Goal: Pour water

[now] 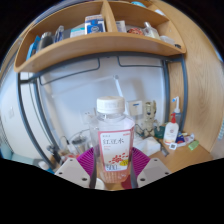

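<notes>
A clear plastic bottle (113,138) with a white cap and a red and white label with Chinese writing stands upright between my gripper's fingers. It holds pale yellowish liquid. My gripper (112,170) has its magenta pads (88,165) pressed against both sides of the bottle's lower part, so it is shut on the bottle. The bottle's base is hidden between the fingers. No cup or other vessel shows.
A wooden shelf (100,45) with books and boxes runs overhead. Behind the bottle is a white wall panel (70,100). To the right stand small figurines (148,115), a small bottle (172,128) and clutter on a desk (185,152).
</notes>
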Motion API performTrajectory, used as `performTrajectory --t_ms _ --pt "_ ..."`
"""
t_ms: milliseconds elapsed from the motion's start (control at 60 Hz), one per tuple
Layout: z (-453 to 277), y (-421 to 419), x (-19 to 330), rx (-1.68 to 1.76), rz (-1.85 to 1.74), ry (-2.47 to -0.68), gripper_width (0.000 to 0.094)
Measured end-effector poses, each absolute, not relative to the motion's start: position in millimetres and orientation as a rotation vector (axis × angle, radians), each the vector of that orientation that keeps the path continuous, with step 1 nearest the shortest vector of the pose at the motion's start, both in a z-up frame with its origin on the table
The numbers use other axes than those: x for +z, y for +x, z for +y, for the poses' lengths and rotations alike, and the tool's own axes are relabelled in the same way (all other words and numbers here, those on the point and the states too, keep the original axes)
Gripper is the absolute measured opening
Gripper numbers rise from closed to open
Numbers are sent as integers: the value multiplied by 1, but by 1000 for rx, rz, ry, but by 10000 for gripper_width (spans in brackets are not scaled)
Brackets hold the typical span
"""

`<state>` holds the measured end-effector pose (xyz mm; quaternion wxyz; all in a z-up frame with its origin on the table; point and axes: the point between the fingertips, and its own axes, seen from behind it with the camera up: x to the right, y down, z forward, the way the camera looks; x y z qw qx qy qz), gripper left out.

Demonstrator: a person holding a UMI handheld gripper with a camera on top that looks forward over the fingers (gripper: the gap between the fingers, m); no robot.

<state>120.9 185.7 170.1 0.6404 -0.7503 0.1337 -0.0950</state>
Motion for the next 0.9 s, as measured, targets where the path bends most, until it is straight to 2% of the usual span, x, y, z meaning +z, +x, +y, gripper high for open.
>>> performTrajectory --t_ms 183,350,583,900 --pt "198 167 109 -297 283 -1719 482" --pt "214 188 69 -338 261 -1739 483" --pt "223 197 40 -303 255 -1723 494" --pt "219 194 32 -299 246 -1686 632"
